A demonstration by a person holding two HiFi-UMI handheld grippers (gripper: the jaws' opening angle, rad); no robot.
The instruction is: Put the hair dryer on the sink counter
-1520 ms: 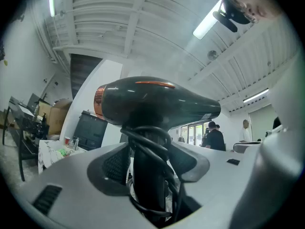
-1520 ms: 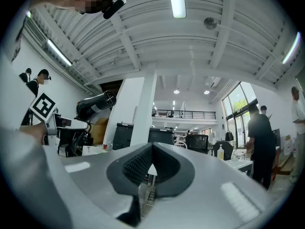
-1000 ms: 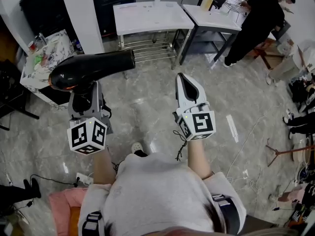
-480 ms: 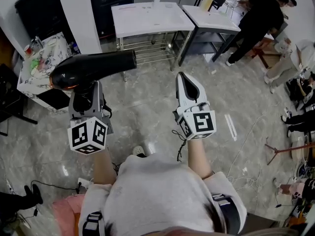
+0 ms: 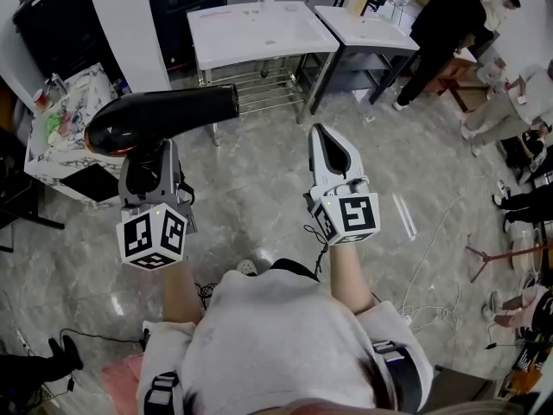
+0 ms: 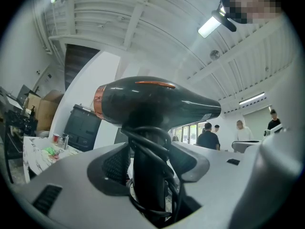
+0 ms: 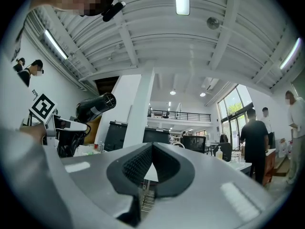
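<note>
A black hair dryer (image 5: 160, 115) with a copper ring at its rear lies level in the air, nozzle to the right. My left gripper (image 5: 149, 161) is shut on its handle, and the cord is looped around that handle (image 6: 148, 166). In the left gripper view the dryer body (image 6: 157, 99) fills the middle above the jaws. My right gripper (image 5: 323, 138) floats to the right of the dryer over the marble floor, jaws shut with nothing between them (image 7: 151, 157). The right gripper view shows the dryer (image 7: 95, 106) off to its left. No sink counter is in sight.
A white table (image 5: 251, 28) and a darker one (image 5: 367, 26) stand ahead. A person in black (image 5: 445, 24) leans at the far right table. A cluttered small table (image 5: 60, 119) sits at left beside a white pillar (image 5: 121, 24). Cables (image 5: 432, 249) trail on the floor at right.
The furniture and floor have drifted slightly left and up in the head view. Both grippers keep the same pose, the dryer still held.
</note>
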